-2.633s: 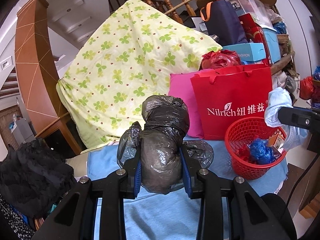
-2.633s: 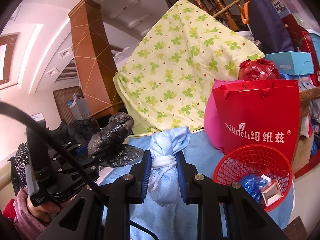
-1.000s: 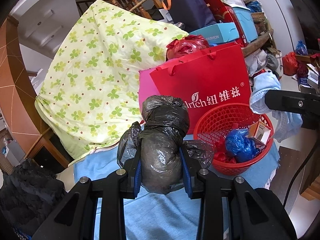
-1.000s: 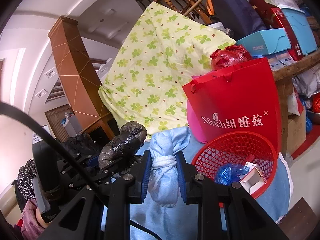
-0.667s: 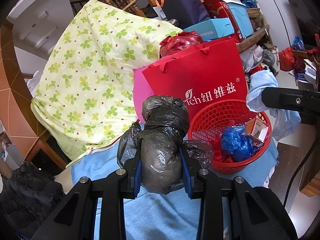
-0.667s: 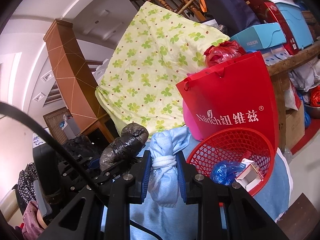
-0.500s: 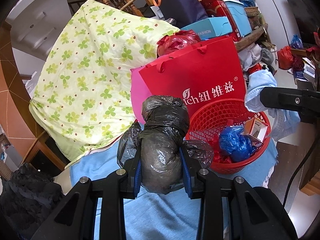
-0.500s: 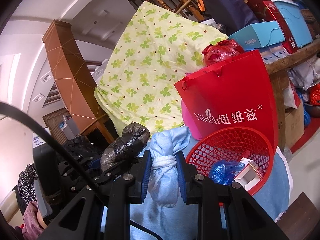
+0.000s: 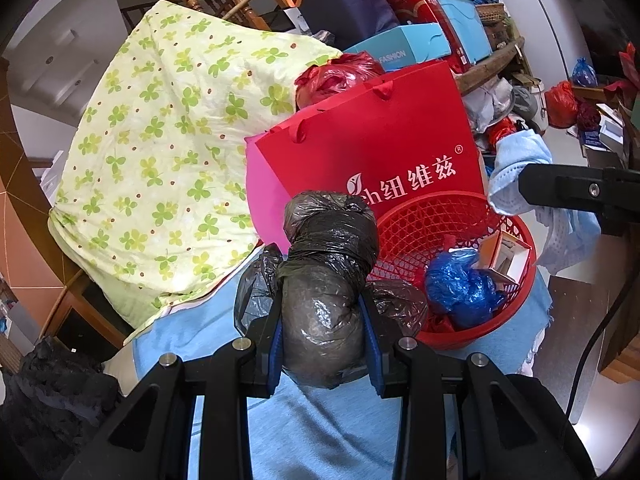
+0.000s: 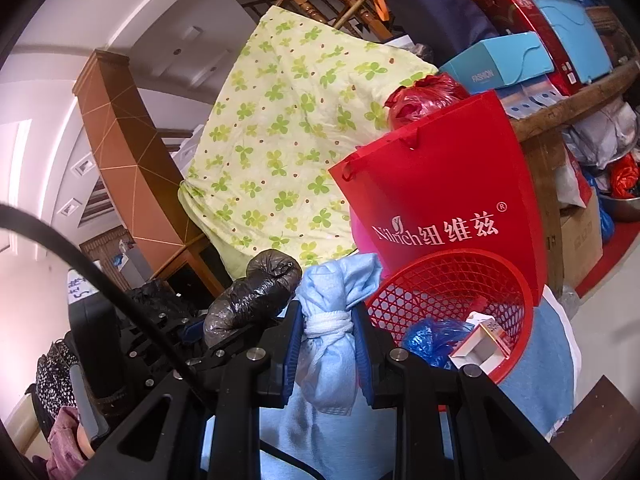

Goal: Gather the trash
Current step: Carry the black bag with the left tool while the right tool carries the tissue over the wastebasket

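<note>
My left gripper (image 9: 323, 320) is shut on a knotted black plastic trash bag (image 9: 328, 276), held above the blue cloth just left of a red mesh basket (image 9: 448, 216). The basket holds a crumpled blue bag (image 9: 460, 288) and a small white box (image 9: 504, 252). My right gripper (image 10: 326, 344) is shut on a knotted light-blue cloth bundle (image 10: 332, 332), beside the basket (image 10: 444, 276) on its left. The black bag (image 10: 256, 292) and left gripper show at the left of the right wrist view.
A red paper shopping bag (image 9: 380, 152) and a pink bag (image 9: 260, 204) stand behind the basket. A green-clover quilt (image 9: 168, 140) is draped at the left. Boxes (image 9: 404, 48) pile up on a wooden shelf behind. Dark clothing (image 9: 48, 392) lies at the lower left.
Both grippers have moved closer to the red basket, each still holding its bundle. The basket sits larger and nearer in both views.
</note>
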Demonstrator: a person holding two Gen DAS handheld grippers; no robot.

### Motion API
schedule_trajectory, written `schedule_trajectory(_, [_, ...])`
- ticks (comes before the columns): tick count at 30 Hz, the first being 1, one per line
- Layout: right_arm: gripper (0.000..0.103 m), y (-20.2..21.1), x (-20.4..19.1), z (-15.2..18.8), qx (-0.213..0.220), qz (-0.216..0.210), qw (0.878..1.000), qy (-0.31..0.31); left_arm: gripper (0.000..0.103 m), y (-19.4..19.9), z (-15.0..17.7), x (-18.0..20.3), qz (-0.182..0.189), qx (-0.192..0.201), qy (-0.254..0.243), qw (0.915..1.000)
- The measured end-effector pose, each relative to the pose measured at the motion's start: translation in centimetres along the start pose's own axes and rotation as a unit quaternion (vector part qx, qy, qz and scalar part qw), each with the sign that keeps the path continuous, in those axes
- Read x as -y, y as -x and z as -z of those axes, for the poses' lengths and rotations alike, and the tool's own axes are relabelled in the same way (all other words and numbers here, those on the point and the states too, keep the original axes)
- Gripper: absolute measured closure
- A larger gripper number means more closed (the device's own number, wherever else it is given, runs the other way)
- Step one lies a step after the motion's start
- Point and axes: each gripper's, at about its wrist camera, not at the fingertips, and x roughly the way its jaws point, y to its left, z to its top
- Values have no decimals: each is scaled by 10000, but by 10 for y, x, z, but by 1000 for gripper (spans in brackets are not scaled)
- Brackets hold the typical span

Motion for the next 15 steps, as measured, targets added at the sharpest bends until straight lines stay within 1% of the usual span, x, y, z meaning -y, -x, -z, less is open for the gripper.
schedule_trajectory(15, [76, 2, 27, -1, 47, 87, 9995, -313, 66, -15, -5, 19, 134, -101, -171, 9997])
